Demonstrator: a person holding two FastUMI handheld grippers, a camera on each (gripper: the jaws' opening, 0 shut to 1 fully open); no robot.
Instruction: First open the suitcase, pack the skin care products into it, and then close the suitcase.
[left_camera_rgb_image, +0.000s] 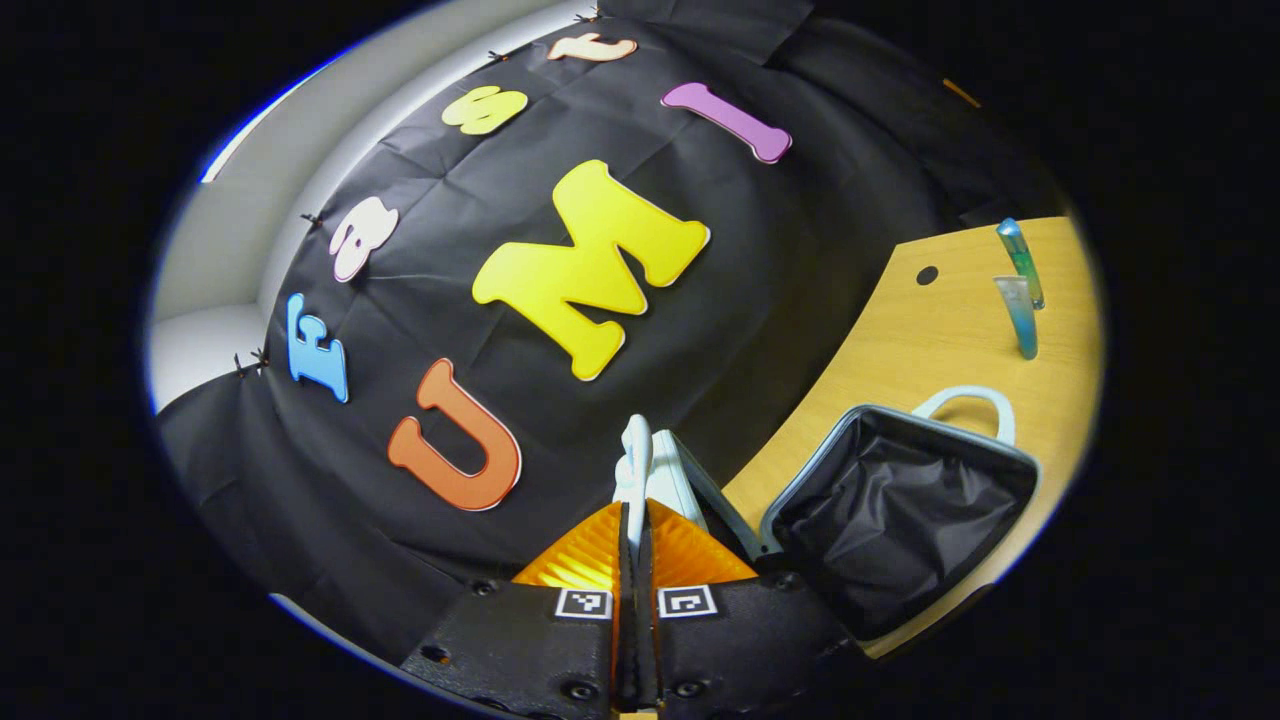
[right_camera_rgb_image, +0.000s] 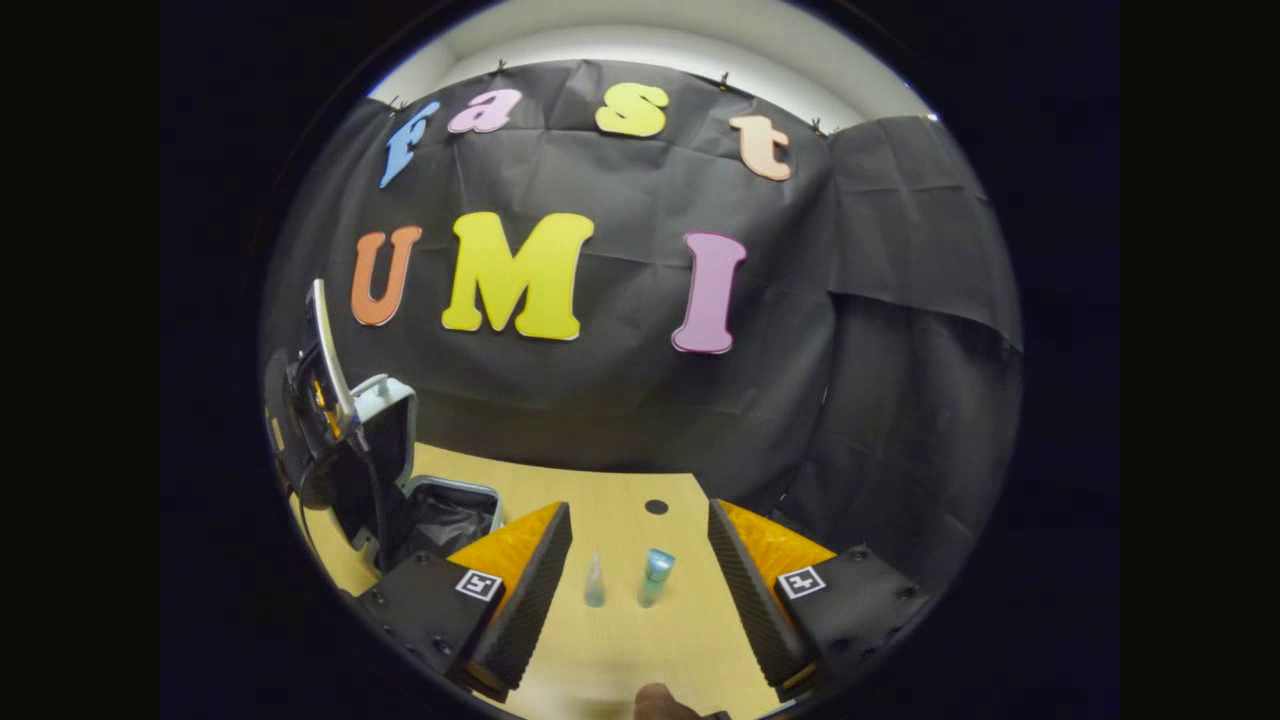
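Left gripper (left_camera_rgb_image: 634, 520) pinches the suitcase lid (left_camera_rgb_image: 668, 478) upright; right gripper (right_camera_rgb_image: 640, 580), spread, should descend squarely over the two tubes (right_camera_rgb_image: 655, 575) between its jaws.

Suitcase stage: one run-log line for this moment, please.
suitcase: open, nothing inside | lid: up, left tongs shut on it | two tubes on table | right tongs: open, facing tubes

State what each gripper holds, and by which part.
The left gripper is shut on the suitcase lid, pinching its upper edge and holding it raised. The right gripper is open and holds nothing; two tubes lie ahead of it.
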